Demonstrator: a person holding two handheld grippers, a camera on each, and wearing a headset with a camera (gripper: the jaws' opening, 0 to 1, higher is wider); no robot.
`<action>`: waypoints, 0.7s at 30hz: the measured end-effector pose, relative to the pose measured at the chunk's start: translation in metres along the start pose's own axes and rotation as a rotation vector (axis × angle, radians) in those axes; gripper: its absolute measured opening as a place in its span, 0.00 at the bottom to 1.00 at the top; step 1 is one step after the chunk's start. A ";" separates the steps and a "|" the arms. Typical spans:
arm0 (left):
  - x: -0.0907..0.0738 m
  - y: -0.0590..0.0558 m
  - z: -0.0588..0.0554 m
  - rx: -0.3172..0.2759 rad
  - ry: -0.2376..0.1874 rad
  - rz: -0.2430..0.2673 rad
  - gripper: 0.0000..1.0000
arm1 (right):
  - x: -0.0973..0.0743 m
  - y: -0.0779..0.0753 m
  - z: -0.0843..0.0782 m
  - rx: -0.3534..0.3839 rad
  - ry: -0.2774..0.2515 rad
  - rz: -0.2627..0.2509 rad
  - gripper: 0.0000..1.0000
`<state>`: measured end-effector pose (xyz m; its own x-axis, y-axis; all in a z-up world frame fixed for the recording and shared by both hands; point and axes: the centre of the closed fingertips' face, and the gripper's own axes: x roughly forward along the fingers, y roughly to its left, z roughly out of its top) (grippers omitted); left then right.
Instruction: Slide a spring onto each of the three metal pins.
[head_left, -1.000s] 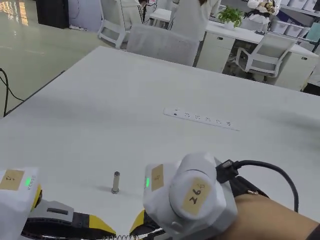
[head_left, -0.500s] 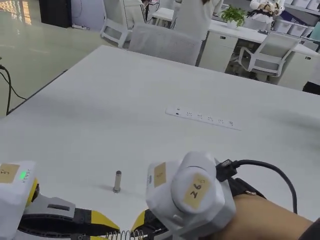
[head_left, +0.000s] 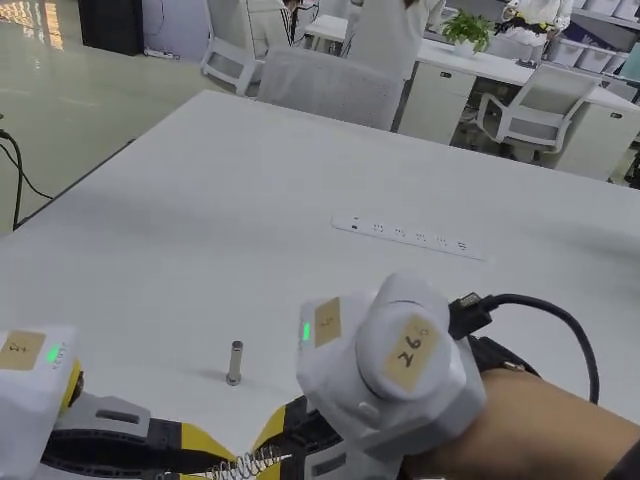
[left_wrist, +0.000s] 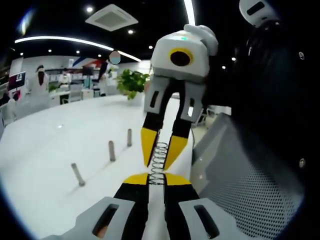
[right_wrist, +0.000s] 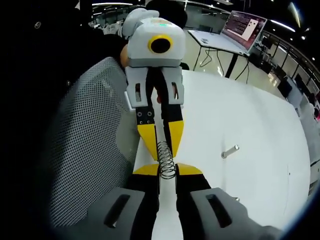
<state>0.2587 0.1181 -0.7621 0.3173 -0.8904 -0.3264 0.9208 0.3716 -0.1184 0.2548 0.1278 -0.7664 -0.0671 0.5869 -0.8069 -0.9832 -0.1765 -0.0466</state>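
Three pins (left_wrist: 112, 150): upright on the table (left_wrist: 45, 145), in a row at 9 to 10 o'clock in the left gripper view, apart from both grippers.
Spring (left_wrist: 158, 162): off the table and clear of the pins, spanning between left gripper (left_wrist: 157, 179) and right gripper (right_wrist: 167, 171).
Left jaws: clamped on one end of the spring.
Right jaws: pinched on the other end, tips facing the left tips.
Head view: one pin at 7 o'clock, spring near 6 o'clock at the bottom edge.
Power strip (head_left: 408, 238): flat on the table, at 1 o'clock from that pin, well apart.
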 end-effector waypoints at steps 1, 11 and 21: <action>0.000 0.000 0.000 0.000 0.001 -0.001 0.02 | 0.000 0.001 0.002 -0.001 -0.003 0.001 0.08; 0.001 -0.002 -0.001 0.003 0.007 -0.006 0.03 | 0.000 0.006 0.017 -0.029 -0.023 0.015 0.08; 0.001 0.001 -0.003 -0.009 0.016 0.001 0.04 | 0.002 0.004 0.016 -0.031 -0.012 0.018 0.08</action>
<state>0.2588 0.1181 -0.7655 0.3143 -0.8857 -0.3417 0.9185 0.3747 -0.1263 0.2479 0.1411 -0.7584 -0.0873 0.5925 -0.8009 -0.9760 -0.2119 -0.0504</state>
